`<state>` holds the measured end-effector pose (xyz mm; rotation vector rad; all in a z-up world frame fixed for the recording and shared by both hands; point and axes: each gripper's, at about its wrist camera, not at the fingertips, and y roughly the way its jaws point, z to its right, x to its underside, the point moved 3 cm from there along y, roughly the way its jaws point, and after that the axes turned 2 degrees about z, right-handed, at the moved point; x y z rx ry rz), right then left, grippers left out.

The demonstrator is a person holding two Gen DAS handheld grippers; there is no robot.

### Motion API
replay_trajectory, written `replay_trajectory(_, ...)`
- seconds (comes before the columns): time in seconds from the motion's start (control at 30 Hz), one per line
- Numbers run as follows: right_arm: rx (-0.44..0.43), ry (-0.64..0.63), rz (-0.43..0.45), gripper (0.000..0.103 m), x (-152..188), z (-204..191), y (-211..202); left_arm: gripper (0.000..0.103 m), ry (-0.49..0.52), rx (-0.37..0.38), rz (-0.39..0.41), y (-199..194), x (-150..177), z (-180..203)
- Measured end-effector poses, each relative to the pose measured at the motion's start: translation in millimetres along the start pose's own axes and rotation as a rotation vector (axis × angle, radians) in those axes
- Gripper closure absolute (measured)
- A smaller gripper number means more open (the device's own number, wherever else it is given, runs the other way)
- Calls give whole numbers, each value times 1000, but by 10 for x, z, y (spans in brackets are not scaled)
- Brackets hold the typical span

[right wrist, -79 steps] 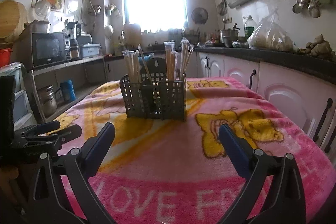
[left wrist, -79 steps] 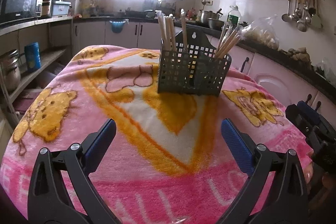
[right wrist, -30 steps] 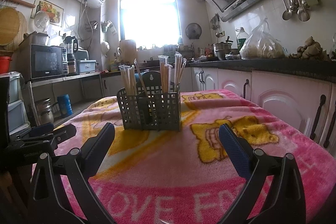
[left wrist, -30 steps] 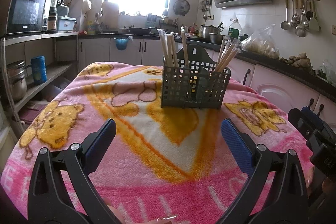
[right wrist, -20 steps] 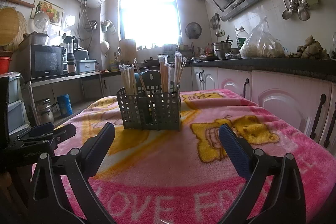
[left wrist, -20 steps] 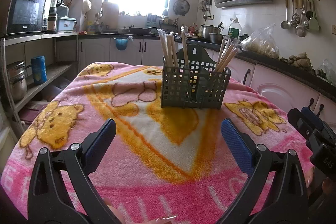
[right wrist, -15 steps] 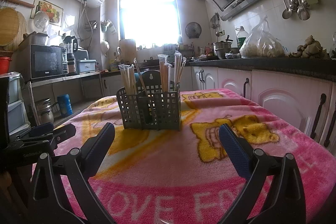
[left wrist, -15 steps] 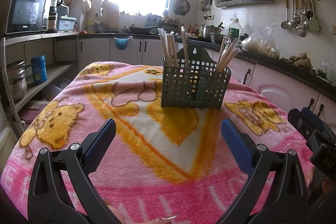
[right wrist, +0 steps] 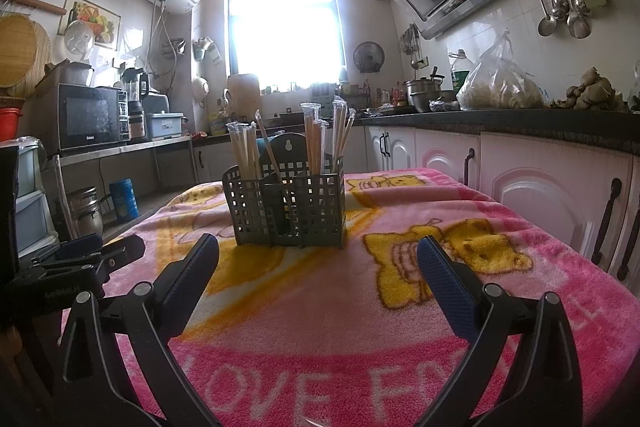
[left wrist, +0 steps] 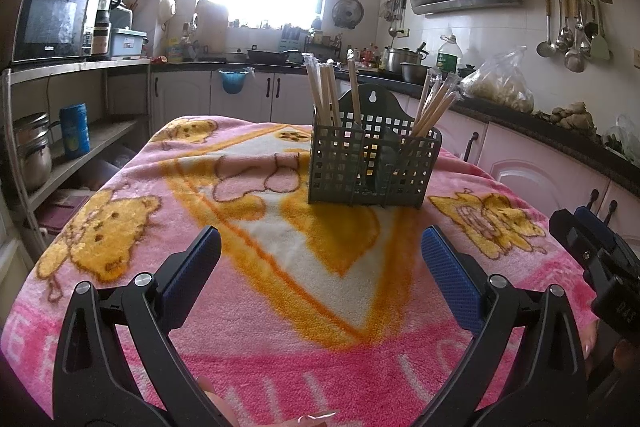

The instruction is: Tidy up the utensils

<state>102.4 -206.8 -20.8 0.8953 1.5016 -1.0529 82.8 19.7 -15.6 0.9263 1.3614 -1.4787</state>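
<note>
Left wrist view is showing almost nothing changing over the last moments: both the left tongs [left wrist: 320, 259] and right tongs [right wrist: 318, 263] are staying released and empty, hanging back from the grey plastic lattice caddy [left wrist: 374, 169] of wrapped wooden chopsticks [left wrist: 324, 95] sitting mid-desk on the pink cartoon blanket [left wrist: 248, 291], suggesting sorting is finishing.

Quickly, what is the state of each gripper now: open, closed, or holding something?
Left gripper: open, holding nothing.
Right gripper: open, holding nothing.
</note>
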Motion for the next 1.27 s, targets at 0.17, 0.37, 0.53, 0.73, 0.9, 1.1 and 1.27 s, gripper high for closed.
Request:
replay_trajectory(0.17,0,0,-1,6,5,-3,-3,11,-2,0,-1,3,-1,-4)
replay_trajectory(0.37,-1,0,-1,6,-2,-2,0,11,-2,0,-1,3,1,-8)
replay_trajectory(0.53,0,0,-1,6,-1,0,0,11,-1,-5,-3,7,0,-8)
replay_trajectory(0.73,1,0,-10,6,30,-3,6,11,-3,-20,-4,3,24,-16)
replay_trajectory(0.9,4,16,-26,6,49,17,15,11,8,-42,6,-21,37,1)
replay_trajectory(1.1,132,54,-203,6,-210,485,346,11,-46,-93,-164,322,-105,-334)
replay_trajectory(1.27,378,53,-491,6,-140,1387,1032,11,-89,-325,-462,1201,-169,-1195)
